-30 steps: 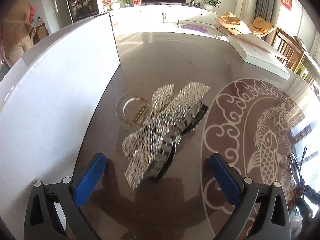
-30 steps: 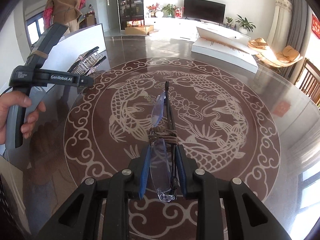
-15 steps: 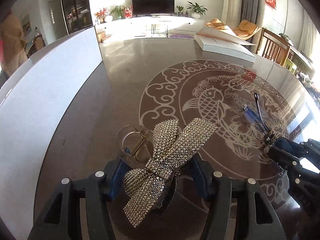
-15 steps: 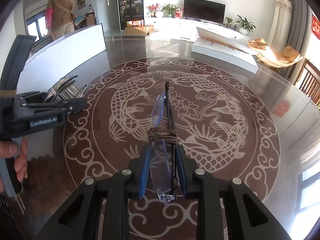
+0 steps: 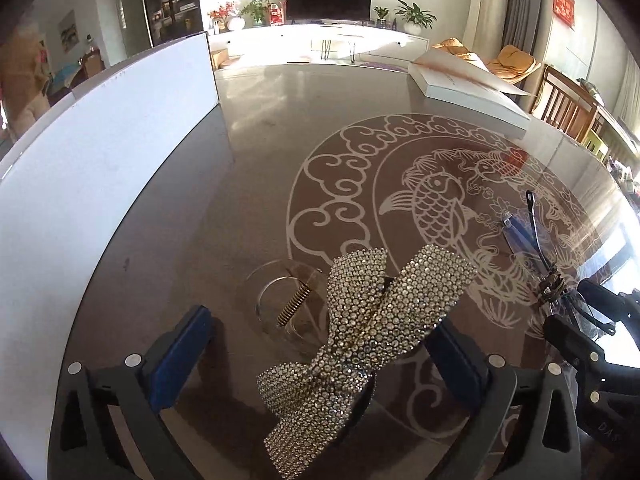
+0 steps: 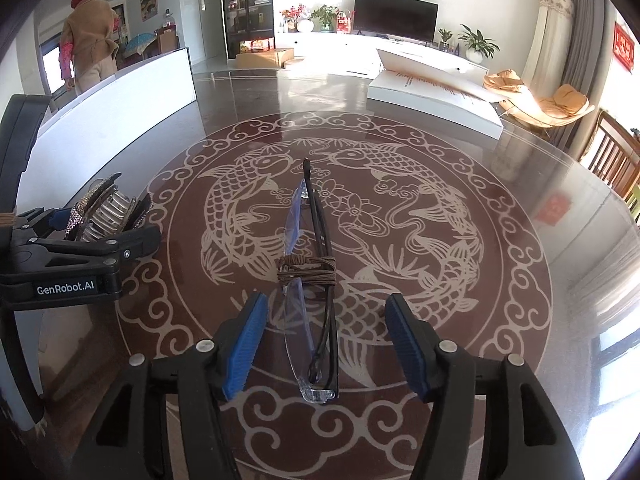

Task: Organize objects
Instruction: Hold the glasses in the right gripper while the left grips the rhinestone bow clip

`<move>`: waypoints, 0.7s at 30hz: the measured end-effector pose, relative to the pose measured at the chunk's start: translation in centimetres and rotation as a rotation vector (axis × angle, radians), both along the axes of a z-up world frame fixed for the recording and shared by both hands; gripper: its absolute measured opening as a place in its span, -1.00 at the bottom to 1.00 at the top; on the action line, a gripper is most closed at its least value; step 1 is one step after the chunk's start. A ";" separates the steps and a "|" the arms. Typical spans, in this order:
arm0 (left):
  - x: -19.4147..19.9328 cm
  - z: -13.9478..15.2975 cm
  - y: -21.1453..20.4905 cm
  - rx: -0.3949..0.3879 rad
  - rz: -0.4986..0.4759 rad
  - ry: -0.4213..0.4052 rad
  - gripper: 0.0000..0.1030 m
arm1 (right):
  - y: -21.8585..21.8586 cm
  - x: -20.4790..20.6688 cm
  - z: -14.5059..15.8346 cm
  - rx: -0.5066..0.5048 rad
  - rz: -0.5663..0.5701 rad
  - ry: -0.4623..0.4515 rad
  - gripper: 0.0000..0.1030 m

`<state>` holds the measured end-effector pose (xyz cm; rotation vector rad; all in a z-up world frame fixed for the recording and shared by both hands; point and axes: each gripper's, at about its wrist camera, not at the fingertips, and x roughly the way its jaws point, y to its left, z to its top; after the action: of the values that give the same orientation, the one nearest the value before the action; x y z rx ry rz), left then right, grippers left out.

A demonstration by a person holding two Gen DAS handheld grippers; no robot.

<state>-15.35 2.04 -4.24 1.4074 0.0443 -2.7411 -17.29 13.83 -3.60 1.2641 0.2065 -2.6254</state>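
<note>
Both grippers' fingers released: glasses and bow clip freed

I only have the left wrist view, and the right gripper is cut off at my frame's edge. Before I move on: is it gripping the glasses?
Observer: No. The right gripper's jaws are opening. The glasses sit between the pads and touch neither.
Operator: How do they lie?
Observer: Folded, on the table, lengthwise between the fingers. Their far end reaches well past the fingertips.
Operator: Anyone close to the table?
Observer: A person stands beyond the white board, back turned to the table.
</note>
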 end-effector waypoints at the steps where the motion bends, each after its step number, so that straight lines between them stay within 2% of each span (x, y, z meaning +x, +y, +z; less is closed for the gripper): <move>1: 0.0 0.0 -0.1 0.000 0.000 0.000 1.00 | -0.1 0.0 0.0 -0.001 0.009 -0.001 0.24; 5: 0.1 0.0 -0.1 0.000 0.000 0.000 1.00 | -0.2 0.0 -0.1 -0.011 0.022 -0.007 0.25; 9: 0.0 0.0 0.0 0.000 0.000 0.000 1.00 | -0.4 0.1 -0.2 -0.007 0.034 -0.011 0.37; 21: 0.0 0.0 0.0 0.000 0.001 0.000 1.00 | -0.4 0.3 -0.1 -0.008 0.025 -0.014 0.43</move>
<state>-15.32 2.02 -4.20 1.4074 0.0452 -2.7404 -17.02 13.44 -3.74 1.2686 0.2085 -2.5933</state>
